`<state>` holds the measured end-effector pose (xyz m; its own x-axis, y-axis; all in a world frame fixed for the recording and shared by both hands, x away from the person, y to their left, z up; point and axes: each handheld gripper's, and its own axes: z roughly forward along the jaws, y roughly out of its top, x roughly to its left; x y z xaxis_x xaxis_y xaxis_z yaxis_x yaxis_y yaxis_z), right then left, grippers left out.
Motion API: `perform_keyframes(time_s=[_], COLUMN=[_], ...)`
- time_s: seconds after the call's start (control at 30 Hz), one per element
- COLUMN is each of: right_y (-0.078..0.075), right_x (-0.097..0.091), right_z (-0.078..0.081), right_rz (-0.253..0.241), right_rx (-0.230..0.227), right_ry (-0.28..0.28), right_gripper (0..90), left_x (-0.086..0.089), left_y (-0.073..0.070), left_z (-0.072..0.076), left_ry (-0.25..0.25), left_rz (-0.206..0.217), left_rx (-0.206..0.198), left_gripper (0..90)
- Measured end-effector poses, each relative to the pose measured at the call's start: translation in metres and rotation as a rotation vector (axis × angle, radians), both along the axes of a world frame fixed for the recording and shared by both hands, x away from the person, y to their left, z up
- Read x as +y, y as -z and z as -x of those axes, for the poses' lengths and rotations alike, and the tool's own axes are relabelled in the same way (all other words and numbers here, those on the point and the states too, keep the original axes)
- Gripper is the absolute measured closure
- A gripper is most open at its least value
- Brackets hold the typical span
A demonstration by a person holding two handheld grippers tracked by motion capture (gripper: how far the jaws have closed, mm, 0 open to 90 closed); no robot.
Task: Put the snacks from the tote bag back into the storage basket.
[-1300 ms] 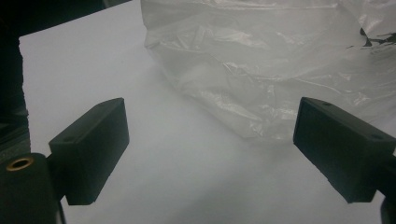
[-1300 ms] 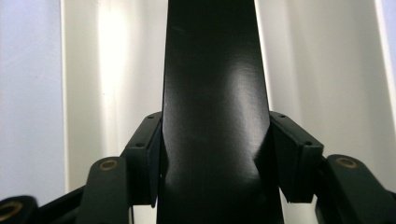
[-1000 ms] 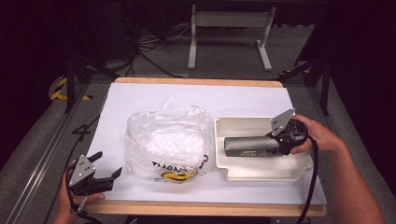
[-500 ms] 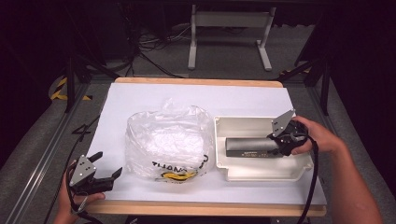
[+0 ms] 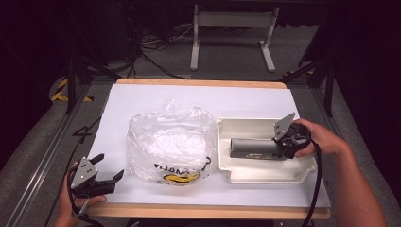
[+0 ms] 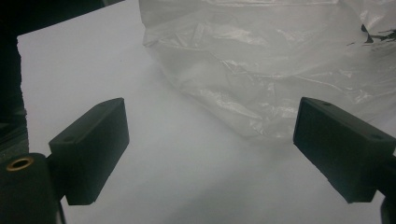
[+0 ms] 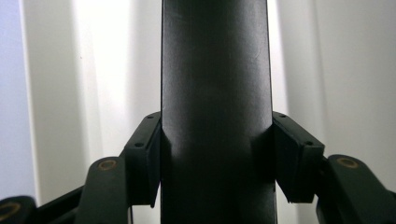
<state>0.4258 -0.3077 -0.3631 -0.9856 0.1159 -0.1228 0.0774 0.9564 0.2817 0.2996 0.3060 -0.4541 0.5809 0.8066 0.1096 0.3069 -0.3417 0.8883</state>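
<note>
Right gripper (image 5: 283, 147): clenched on the dark box (image 5: 255, 149); in the right gripper view both pads are seen pressed flat against the box's (image 7: 215, 93) long sides.
Dark box: a long dark block, held level along the white tray (image 5: 265, 175), its far end pointing toward the tray's left wall; whether it rests on the tray floor cannot be told.
White tray: set on the right half of the white sheet (image 5: 142, 101), its right corner near the sheet's right edge, its left wall just beside the plastic bag (image 5: 170, 144).
Left gripper (image 5: 109, 171): released, jaws spread wide with nothing between them; it is held at the sheet's near left corner, pointed toward the bag.
Plastic bag: a crumpled clear bag with dark and yellow print at its near side, placed at mid-sheet; in the left gripper view its (image 6: 261, 70) lower edge is seen beyond the open jaws, apart from them.
Open room: bare sheet is left behind the bag and tray, and at the left between the bag and the sheet's left edge.
Table edge (image 5: 203, 211): a wooden strip is shown along the near side, just below the sheet.
</note>
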Motion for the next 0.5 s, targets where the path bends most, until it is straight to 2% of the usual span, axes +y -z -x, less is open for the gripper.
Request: perform_keyframes(time_s=[0.07,0.17,0.5], right_y=[0.001,0.0031,0.0077], right_x=[0.0007,0.0027,0.003], right_z=[-0.0002,-0.0002,-0.0034], right_rz=[0.007,0.045,0.064], right_rx=[-0.005,-0.003,-0.001], right_ry=[-0.002,-0.001,0.0], right_gripper=[42.3,42.4,42.3], left_x=[0.0,0.0,-0.0027], left_y=[0.0,-0.0001,-0.0007], left_z=[0.0,0.0001,-0.0013], left_ry=[-0.001,-0.001,0.006], left_rz=[-0.001,0.0,-0.006], left_rx=[0.0,0.0,0.003], left_gripper=[11.3,11.3,11.3])
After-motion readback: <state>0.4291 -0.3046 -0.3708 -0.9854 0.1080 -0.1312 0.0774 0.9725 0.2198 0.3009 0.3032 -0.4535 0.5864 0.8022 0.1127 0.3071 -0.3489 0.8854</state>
